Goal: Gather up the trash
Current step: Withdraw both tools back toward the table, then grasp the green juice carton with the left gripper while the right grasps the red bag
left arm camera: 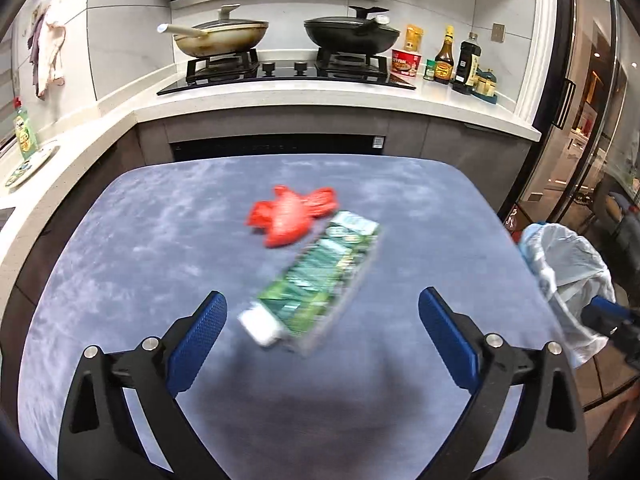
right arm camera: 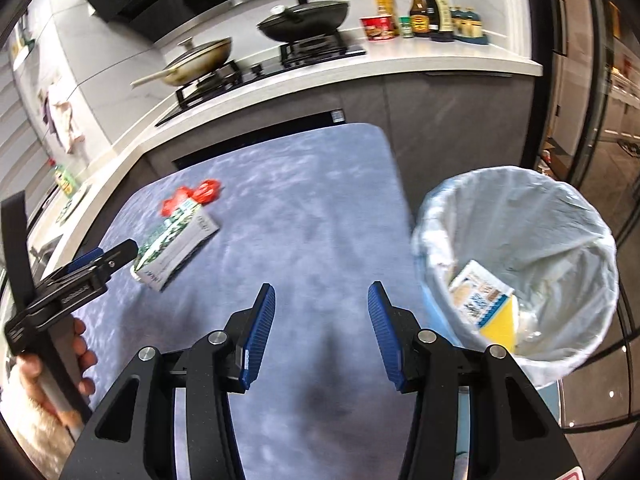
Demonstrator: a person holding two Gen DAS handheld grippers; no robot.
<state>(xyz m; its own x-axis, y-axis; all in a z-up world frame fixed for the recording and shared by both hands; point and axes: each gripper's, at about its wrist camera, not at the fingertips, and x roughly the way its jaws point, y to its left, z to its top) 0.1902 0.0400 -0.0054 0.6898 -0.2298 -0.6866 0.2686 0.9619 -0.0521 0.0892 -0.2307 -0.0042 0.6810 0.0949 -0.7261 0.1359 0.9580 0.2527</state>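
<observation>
A green and white carton [left arm camera: 320, 280] lies on the blue-grey table [left arm camera: 132, 248], blurred, with its white end toward me. My left gripper [left arm camera: 322, 294] stands wide open around that near end, and its pads are clear of the carton. Just beyond the carton lies a crumpled red plastic bag [left arm camera: 292, 216]. In the right wrist view, my right gripper [right arm camera: 321, 287] is open and empty over the table's right part. The carton [right arm camera: 176, 244], the red bag [right arm camera: 192, 196] and the left gripper [right arm camera: 100, 260], held by a hand [right arm camera: 52, 364], are at its left.
A bin with a white liner [right arm camera: 520, 216] stands off the table's right edge and holds a printed packet [right arm camera: 480, 300]. Behind the table runs a counter with a hob, two lidded pans [left arm camera: 224, 36] and sauce bottles [left arm camera: 444, 60]. A glass door [left arm camera: 592, 120] is at the right.
</observation>
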